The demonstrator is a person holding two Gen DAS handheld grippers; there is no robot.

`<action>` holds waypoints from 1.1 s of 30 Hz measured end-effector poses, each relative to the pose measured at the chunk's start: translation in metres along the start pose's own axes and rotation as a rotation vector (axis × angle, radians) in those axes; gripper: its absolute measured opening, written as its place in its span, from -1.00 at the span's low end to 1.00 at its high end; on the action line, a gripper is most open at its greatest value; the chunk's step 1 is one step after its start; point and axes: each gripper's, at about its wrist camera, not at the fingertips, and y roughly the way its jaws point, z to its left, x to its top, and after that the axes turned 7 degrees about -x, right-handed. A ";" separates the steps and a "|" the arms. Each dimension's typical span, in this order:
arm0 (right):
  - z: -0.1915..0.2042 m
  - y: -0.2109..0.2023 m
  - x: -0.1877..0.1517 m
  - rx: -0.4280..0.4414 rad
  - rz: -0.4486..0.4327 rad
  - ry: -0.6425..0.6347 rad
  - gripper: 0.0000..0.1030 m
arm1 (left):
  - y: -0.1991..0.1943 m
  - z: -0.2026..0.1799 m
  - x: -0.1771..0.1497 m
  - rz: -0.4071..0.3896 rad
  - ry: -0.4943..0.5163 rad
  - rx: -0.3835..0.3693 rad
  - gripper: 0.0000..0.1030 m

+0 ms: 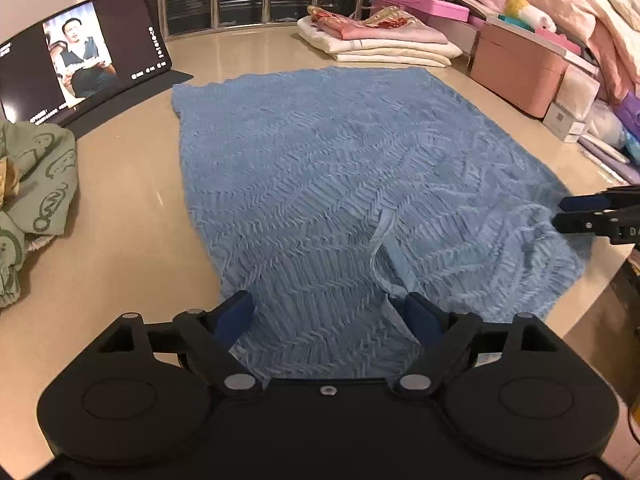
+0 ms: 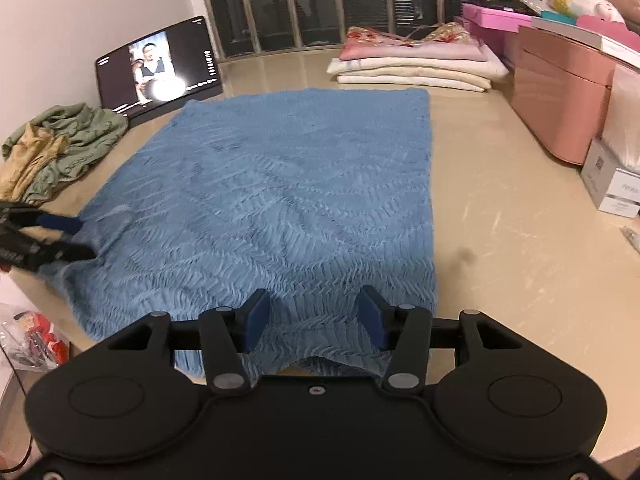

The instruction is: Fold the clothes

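A blue ribbed garment [image 1: 340,160] [image 2: 280,180] lies spread flat on the beige table [image 1: 120,200] [image 2: 500,220]. A light blue strap [image 1: 384,240] loops over its near part. My left gripper [image 1: 328,304] stands wide open over the garment's near left corner, cloth lying between and under the fingers. It shows in the right wrist view as the left gripper [image 2: 82,240] at the cloth's left edge. My right gripper [image 2: 314,300] is open about halfway at the near right hem, with cloth between the pads but not pinched. From the left wrist view the right gripper [image 1: 558,214] touches the rumpled right edge.
A tablet [image 1: 80,52] [image 2: 160,68] playing video leans at the far left. Crumpled green clothes [image 1: 32,184] [image 2: 68,140] lie left of the garment. A folded stack [image 1: 380,40] [image 2: 416,60] sits behind it. Pink boxes [image 1: 520,72] [image 2: 560,112] and a white box [image 2: 616,188] line the right side.
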 end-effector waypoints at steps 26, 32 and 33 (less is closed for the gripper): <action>0.293 0.029 -0.011 0.117 -0.034 -0.441 -0.72 | -0.004 0.092 0.096 -0.013 -0.218 0.134 0.97; 0.272 0.036 0.002 0.188 0.013 -0.309 -0.93 | 0.030 0.116 0.108 0.033 -0.315 0.059 0.97; 0.265 0.036 0.005 0.214 0.021 -0.268 -0.94 | 0.037 0.121 0.112 0.040 -0.336 0.043 0.97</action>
